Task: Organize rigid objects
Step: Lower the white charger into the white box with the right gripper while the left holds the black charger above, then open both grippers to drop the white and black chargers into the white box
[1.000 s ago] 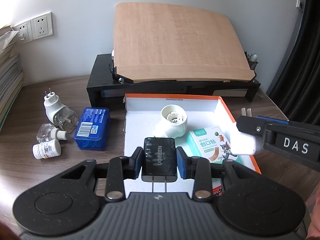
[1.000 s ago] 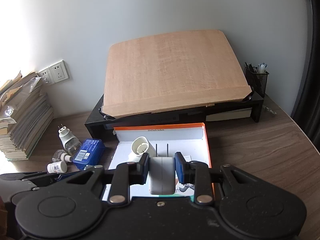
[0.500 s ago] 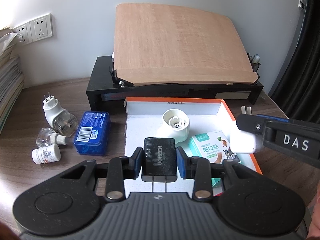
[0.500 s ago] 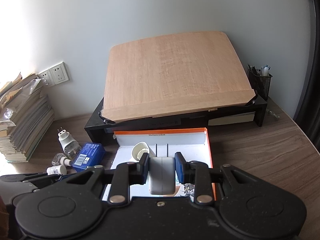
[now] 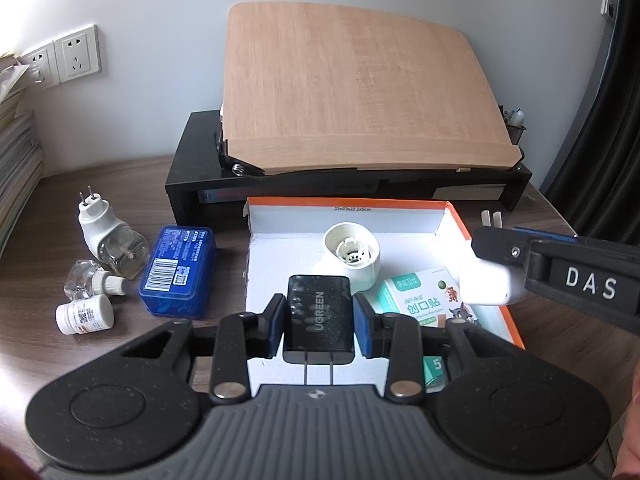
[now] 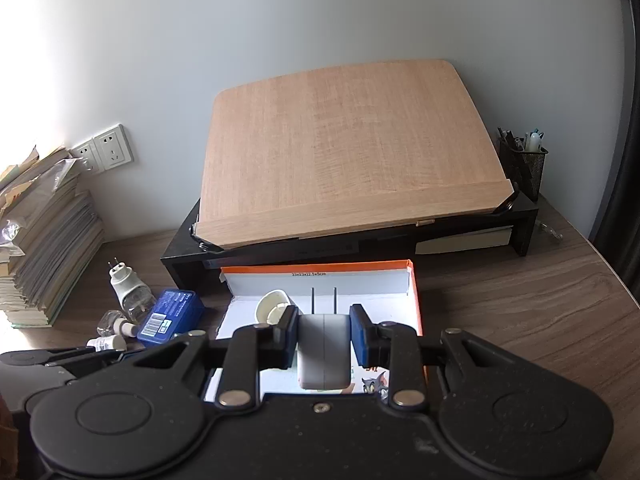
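From the left wrist view, a loose group waits on the wooden desk [image 5: 568,216] at nine o'clock: a plug-in repellent heater [image 5: 106,232], a small clear bottle [image 5: 86,282], a white pill bottle [image 5: 85,314] and a blue case [image 5: 178,270], none of them yet in the box, so apparently unsorted. The left gripper [image 5: 320,322] pinches a black UGREEN charger [image 5: 320,316] flat across its sides, prongs toward the camera, over the near part of the orange-rimmed box [image 5: 348,202], probably ready to set down. Inside the box, at twelve o'clock from the charger, lies a white round cap [image 5: 352,250]; a bandage carton [image 5: 424,300] lies at two o'clock. The right gripper [image 6: 323,336] clamps a white power adapter [image 6: 323,354] by its sides, prongs forward, above the box's right half.
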`<state>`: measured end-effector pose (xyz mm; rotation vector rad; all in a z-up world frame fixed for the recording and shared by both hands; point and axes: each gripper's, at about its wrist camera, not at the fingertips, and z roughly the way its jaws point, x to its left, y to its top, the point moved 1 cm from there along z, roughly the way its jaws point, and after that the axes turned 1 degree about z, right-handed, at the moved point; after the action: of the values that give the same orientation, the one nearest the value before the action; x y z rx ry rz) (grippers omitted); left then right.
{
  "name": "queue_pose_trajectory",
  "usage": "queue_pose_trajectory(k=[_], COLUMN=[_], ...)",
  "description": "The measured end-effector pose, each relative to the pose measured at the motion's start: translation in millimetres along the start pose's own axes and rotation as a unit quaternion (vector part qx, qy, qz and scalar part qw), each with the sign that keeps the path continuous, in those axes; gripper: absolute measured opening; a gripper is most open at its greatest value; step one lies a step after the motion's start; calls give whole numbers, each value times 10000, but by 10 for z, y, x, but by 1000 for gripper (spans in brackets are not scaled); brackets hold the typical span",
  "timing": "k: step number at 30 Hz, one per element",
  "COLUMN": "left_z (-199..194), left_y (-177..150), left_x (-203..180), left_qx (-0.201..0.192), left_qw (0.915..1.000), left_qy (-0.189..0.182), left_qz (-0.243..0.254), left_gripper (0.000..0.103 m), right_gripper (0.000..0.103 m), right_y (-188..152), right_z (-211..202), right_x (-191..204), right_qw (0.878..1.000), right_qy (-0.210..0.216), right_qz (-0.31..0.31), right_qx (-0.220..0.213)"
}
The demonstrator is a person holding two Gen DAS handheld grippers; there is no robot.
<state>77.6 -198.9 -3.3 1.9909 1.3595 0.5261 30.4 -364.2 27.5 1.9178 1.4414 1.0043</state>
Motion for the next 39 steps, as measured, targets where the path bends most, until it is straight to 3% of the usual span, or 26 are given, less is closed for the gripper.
queue_pose_trajectory(k=[39], left_z=[67], left_y=[-41], left_x=[-57], left_qx=[104], left_qw=[9999], left_qy=[1], left_qz=[12], left_gripper=[36], right_gripper=[35], right_y=[11], right_z=[85], right_x=[-57], right_qw=[10000], right_qy=[-16], right_qz=[-59], right_qx=[56])
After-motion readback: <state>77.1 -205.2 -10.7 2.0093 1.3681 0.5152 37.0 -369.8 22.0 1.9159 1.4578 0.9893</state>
